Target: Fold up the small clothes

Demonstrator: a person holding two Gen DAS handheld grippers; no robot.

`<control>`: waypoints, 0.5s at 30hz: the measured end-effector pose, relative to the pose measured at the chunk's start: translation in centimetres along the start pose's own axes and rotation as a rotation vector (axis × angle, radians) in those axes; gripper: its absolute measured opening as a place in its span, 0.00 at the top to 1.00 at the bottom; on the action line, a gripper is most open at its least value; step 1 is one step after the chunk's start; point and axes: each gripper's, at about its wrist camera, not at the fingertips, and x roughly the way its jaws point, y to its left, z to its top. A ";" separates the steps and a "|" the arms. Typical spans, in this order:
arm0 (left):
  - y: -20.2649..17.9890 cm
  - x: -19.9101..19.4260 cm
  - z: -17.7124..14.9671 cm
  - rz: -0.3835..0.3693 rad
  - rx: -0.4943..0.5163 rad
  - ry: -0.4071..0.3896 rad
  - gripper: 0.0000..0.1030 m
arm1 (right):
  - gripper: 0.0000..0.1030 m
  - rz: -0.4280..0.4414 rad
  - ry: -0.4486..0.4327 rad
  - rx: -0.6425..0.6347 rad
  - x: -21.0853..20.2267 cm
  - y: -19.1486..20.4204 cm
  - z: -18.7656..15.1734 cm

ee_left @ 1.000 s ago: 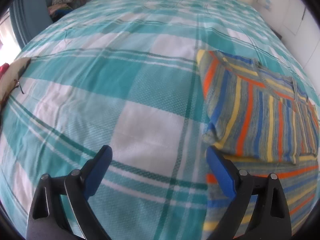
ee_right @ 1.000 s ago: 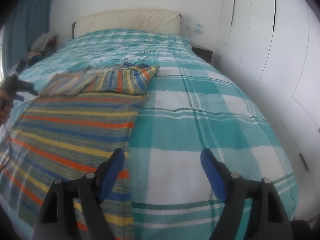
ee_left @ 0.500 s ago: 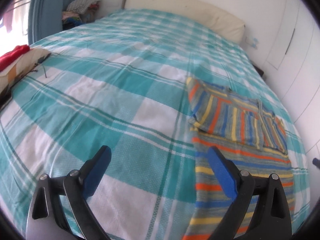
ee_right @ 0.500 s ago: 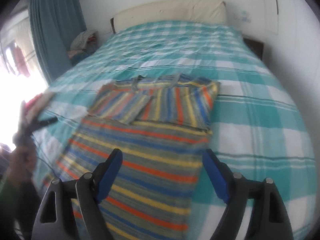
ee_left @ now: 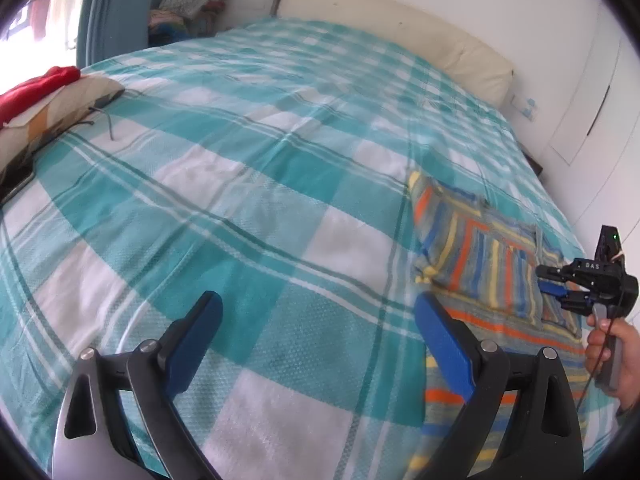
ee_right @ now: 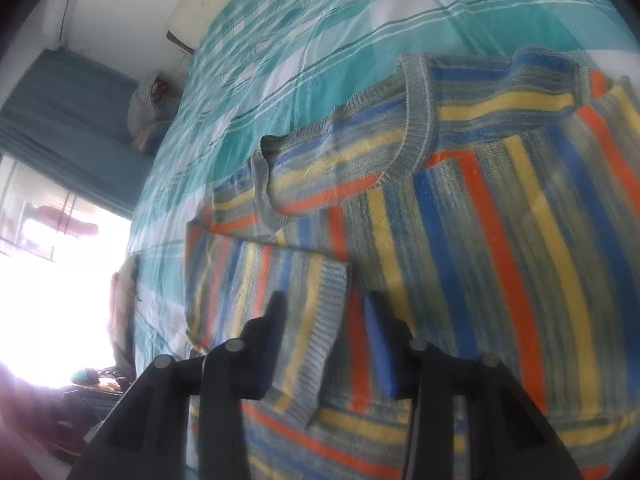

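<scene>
A bed [ee_left: 248,184] under a teal-and-white checked cover filled both views, with a cream headboard cushion [ee_left: 400,36] along the far wall, white wardrobe doors [ee_left: 588,92] to one side and a blue curtain [ee_left: 112,12] by the bright window. At the bed's left edge, as the left wrist view had it, lay a pale pillow [ee_left: 60,108] with something red [ee_left: 28,92] on top, and a heap of laundry [ee_left: 188,4] sat in the far corner. The striped jumper [ee_right: 500,216], knitted in orange, blue, yellow and grey, lay flat on the cover on the right part of the bed, its sleeves folded in across the chest and its neckline [ee_right: 340,152] toward the headboard. The left gripper [ee_left: 318,334] hung above bare cover just beside the jumper's edge, its blue pads spread wide with nothing between them. The right gripper [ee_right: 324,344], held in a hand [ee_left: 612,352], sat low over the jumper; its jaws had just been closing to a narrow gap, and the ribbed cuff [ee_right: 324,320] of the folded sleeve lay between them, though the blur hid whether the pads already pressed on it.
</scene>
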 end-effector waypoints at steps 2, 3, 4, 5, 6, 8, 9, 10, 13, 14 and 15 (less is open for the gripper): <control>-0.4 0.2 0.1 0.000 0.013 0.002 0.06 | 0.88 -0.038 -0.008 -0.029 0.8 0.5 0.5; -0.5 0.2 0.2 -0.002 0.015 0.000 0.06 | 0.97 -0.070 -0.030 -0.049 0.7 0.9 0.8; -0.6 0.3 0.2 -0.004 0.017 0.000 0.06 | 0.97 -0.080 -0.071 -0.081 0.0 1.5 1.1; -0.7 0.3 0.2 -0.007 0.017 0.001 0.06 | 0.97 -0.082 -0.116 -0.123 -0.8 2.3 1.3; -0.8 0.4 0.2 -0.010 0.018 0.003 0.06 | 0.97 -0.095 -0.154 -0.162 -1.5 3.0 1.6; -1.1 0.7 0.1 -0.013 0.029 0.011 0.06 | 0.97 -0.144 -0.168 -0.213 -1.5 3.6 2.0; -1.3 0.8 0.1 -0.011 0.040 0.015 0.06 | 0.95 -0.170 -0.146 -0.215 -0.9 3.4 2.2; -1.6 0.8 0.0 -0.007 0.051 0.017 0.06 | 0.92 -0.199 -0.119 -0.208 -0.3 2.8 2.3; -2.1 0.6 -0.2 0.009 0.087 0.006 0.06 | 0.82 -0.225 -0.100 -0.174 -0.2 1.2 1.6; -2.3 0.5 -0.3 0.013 0.097 0.002 0.06 | 0.80 -0.229 -0.130 -0.177 -1.0 1.2 1.2; -2.4 0.4 -0.4 0.015 0.105 0.000 0.06 | 0.75 -0.237 -0.160 -0.192 -1.9 1.7 0.7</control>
